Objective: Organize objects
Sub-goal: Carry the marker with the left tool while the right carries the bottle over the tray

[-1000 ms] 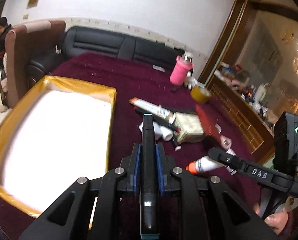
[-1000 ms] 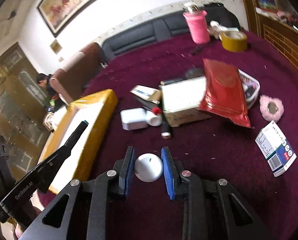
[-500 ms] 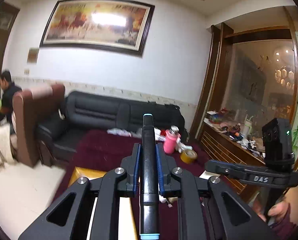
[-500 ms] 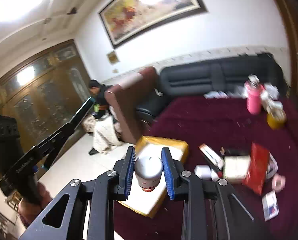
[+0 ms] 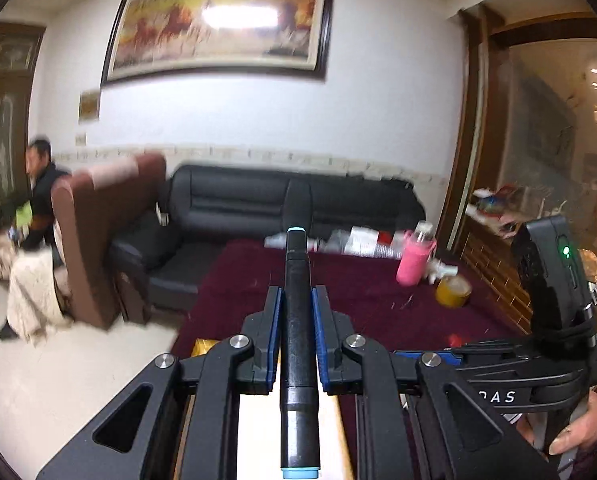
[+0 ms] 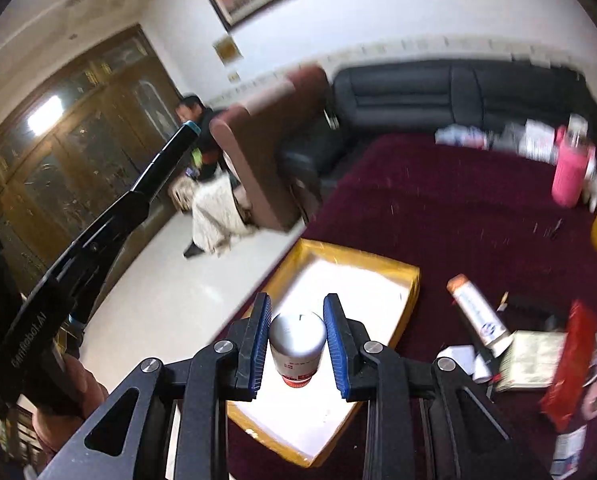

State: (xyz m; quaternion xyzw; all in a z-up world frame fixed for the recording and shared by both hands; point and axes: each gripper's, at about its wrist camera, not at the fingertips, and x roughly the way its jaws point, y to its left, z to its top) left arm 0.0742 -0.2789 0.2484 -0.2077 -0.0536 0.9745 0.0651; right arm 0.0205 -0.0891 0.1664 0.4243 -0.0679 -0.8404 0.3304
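Observation:
My left gripper (image 5: 297,300) is shut on a black marker with blue ends (image 5: 297,320), which juts out ahead of the pads, high above the maroon table (image 5: 358,284). My right gripper (image 6: 296,312) is shut on a small white bottle with a red base (image 6: 297,350), held over the gold-rimmed white tray (image 6: 414,280). The left gripper with its marker (image 6: 170,152) crosses the left side of the right wrist view. The right gripper's body (image 5: 546,280) fills the right edge of the left wrist view. Only a corner of the tray (image 5: 204,346) shows there, under the left gripper's frame.
A pile right of the tray holds an orange-capped tube (image 6: 478,312), a pale box (image 6: 534,360) and a red packet (image 6: 574,364). A pink bottle (image 6: 570,176) and yellow tape roll (image 5: 452,292) stand at the far edge. A black sofa (image 5: 258,208), a brown armchair (image 5: 98,240) and a seated person (image 5: 38,200) lie beyond.
Both grippers have risen and tilted up from the table, each keeping its object. The right gripper has carried the bottle left to above the tray. The left view swung from tray to room.

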